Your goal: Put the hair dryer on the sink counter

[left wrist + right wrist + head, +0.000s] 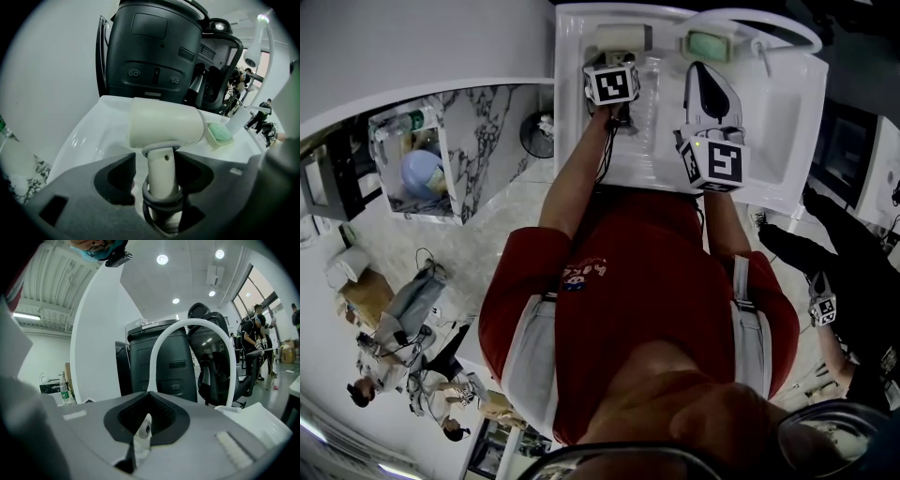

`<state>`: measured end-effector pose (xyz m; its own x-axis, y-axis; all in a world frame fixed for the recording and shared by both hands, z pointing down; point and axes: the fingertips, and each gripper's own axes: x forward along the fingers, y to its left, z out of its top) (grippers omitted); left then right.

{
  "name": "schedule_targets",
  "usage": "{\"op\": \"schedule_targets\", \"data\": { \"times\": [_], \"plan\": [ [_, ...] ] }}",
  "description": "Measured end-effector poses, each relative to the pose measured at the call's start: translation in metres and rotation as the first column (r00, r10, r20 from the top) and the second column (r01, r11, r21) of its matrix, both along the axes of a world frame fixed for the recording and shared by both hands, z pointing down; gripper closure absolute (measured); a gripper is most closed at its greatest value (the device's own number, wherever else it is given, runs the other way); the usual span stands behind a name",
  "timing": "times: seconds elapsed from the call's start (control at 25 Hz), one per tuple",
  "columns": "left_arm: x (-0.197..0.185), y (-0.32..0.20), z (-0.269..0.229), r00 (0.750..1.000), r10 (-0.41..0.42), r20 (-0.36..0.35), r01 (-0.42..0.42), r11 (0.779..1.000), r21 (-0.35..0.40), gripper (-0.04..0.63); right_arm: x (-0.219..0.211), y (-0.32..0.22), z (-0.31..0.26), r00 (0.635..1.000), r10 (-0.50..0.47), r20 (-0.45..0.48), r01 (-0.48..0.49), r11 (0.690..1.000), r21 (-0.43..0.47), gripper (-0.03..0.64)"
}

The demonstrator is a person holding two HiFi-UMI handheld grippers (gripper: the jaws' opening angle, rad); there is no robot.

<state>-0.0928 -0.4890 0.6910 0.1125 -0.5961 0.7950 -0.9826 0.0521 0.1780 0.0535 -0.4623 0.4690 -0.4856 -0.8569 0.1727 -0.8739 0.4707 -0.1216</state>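
Note:
The cream hair dryer (164,129) lies on the back rim of the white sink (787,141), left of a green soap (219,133) in its dish. Its handle, with the grey cord wound round it, stands between the jaws of my left gripper (157,171). A gap shows between the left jaw and the handle, so the gripper is open. In the head view the left gripper (619,58) points at the hair dryer (623,37). My right gripper (698,70) hovers over the basin, shut and holding nothing; the right gripper view shows that gripper (143,430) aimed past the faucet.
A white arched faucet (197,326) rises at the sink's back right. A large black machine (154,51) and an office chair (213,362) stand behind the sink. A marble shelf with a basket (417,164) is at the left. Another person's arm (825,262) is at the right.

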Motion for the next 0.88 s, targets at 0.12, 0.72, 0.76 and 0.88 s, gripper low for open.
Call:
{"op": "schedule_targets", "data": {
  "times": [0.12, 0.72, 0.76, 0.88],
  "plan": [
    [-0.001, 0.001, -0.001, 1.000, 0.005, 0.005, -0.005, 1.000, 0.005, 0.344, -0.002, 0.002, -0.001, 1.000, 0.002, -0.007, -0.002, 1.000, 0.002, 0.615],
    [-0.002, 0.015, -0.013, 0.999, 0.031, -0.015, -0.030, 0.998, 0.060, 0.327, -0.016, 0.027, -0.017, 1.000, 0.000, -0.022, 0.001, 0.999, 0.032, 0.615],
    [-0.002, 0.017, -0.015, 0.999, 0.032, -0.015, -0.031, 0.998, 0.062, 0.327, -0.015, 0.029, -0.018, 1.000, 0.001, -0.024, 0.000, 0.999, 0.036, 0.615],
    [-0.001, 0.027, -0.024, 0.999, 0.037, -0.022, -0.035, 0.997, 0.062, 0.325, -0.016, 0.037, -0.022, 1.000, 0.006, -0.023, -0.005, 0.999, 0.047, 0.615]
  ]
}}
